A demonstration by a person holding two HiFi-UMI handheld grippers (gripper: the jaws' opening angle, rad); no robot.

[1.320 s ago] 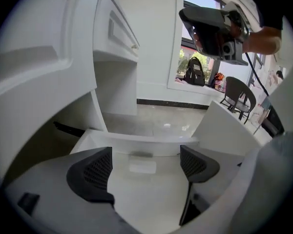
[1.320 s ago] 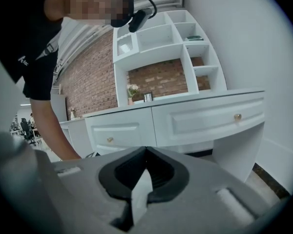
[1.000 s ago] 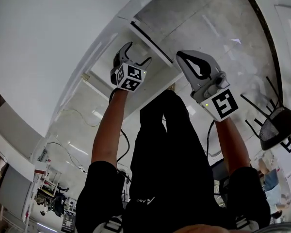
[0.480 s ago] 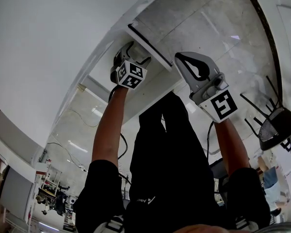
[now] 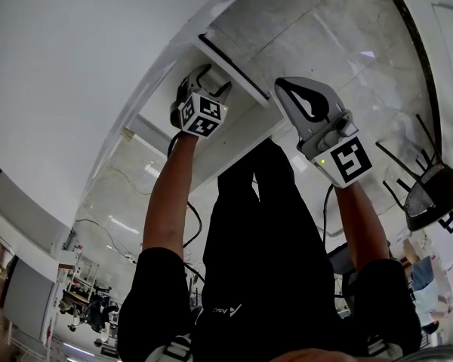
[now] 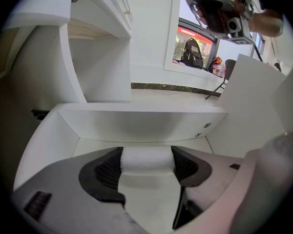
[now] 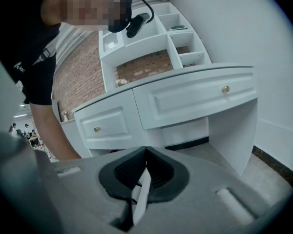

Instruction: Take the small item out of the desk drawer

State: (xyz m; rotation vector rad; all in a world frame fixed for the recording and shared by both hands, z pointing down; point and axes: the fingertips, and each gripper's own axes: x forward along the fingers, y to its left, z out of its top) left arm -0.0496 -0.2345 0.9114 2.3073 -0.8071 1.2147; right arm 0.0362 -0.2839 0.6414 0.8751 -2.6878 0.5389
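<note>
The white desk drawer (image 5: 244, 90) stands pulled open, and in the left gripper view I see its inner front wall (image 6: 141, 123). My left gripper (image 5: 210, 78) reaches down into it. A small white item (image 6: 146, 161) lies between the two black pads of the left gripper (image 6: 147, 152). The jaws are closing and both pads touch its sides. My right gripper (image 5: 285, 87) hangs in the air to the right of the drawer. In its own view the right gripper (image 7: 146, 149) is shut with nothing in it.
The white desk top (image 5: 75, 66) fills the upper left. Its other drawers with brass knobs (image 7: 226, 88) and its shelves show in the right gripper view. A black chair (image 5: 430, 194) stands at the right on the marble floor. The person's black trousers (image 5: 264, 225) are below the drawer.
My left gripper has gone deeper into the drawer and its jaws have narrowed from wide open onto the white item. The right gripper has barely moved.
</note>
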